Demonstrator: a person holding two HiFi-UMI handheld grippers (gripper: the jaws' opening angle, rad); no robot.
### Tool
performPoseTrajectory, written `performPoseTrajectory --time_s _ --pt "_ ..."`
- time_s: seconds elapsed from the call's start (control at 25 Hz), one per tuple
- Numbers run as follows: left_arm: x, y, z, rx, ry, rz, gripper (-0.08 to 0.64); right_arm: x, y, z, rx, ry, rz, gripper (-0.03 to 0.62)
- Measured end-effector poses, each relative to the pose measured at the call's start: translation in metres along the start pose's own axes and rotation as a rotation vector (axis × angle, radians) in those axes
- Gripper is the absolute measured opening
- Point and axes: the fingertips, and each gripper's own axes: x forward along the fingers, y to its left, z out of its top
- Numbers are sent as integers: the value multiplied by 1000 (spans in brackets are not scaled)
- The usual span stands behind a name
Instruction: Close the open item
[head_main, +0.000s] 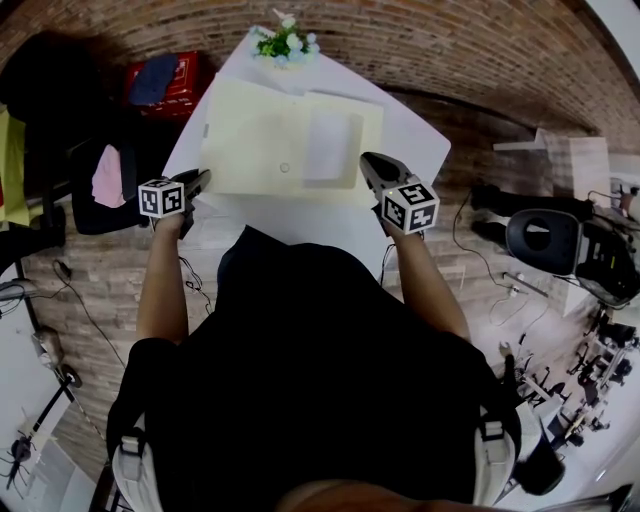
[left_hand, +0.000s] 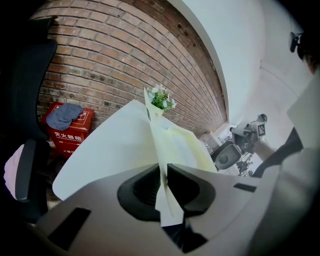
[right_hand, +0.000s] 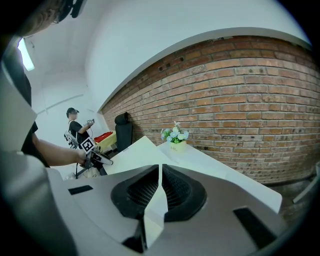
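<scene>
Open yellow folder (head_main: 285, 140) lies flat on the white desk (head_main: 425, 145), just on the person's side of the flower pot (head_main: 285, 42). Left claw (head_main: 202, 179) and right claw (head_main: 368, 162) each pinch the folder edge farthest from the pot, one per corner.

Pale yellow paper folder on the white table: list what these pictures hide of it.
- Head view: any print on the white sheet in the folder, too small.
- Left gripper view: gripped edge, hidden inside the left hand-held gripper.
- Right gripper view: same, inside the right hand-held gripper.
</scene>
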Motion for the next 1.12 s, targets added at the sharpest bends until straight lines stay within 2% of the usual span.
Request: performPoseTrajectory --time_s 0.28,0.52,1.12 --pt "0 -9 7 20 20 -14 43 -4 -6 -1 5 0 -5 38" --pt "-1 -23 18 18 -3 -46 36 -6 -14 -13 21 11 -18 38" --pt "0 -67 39 129 16 -82 28 -16 -25 -34 63 14 -49 38"
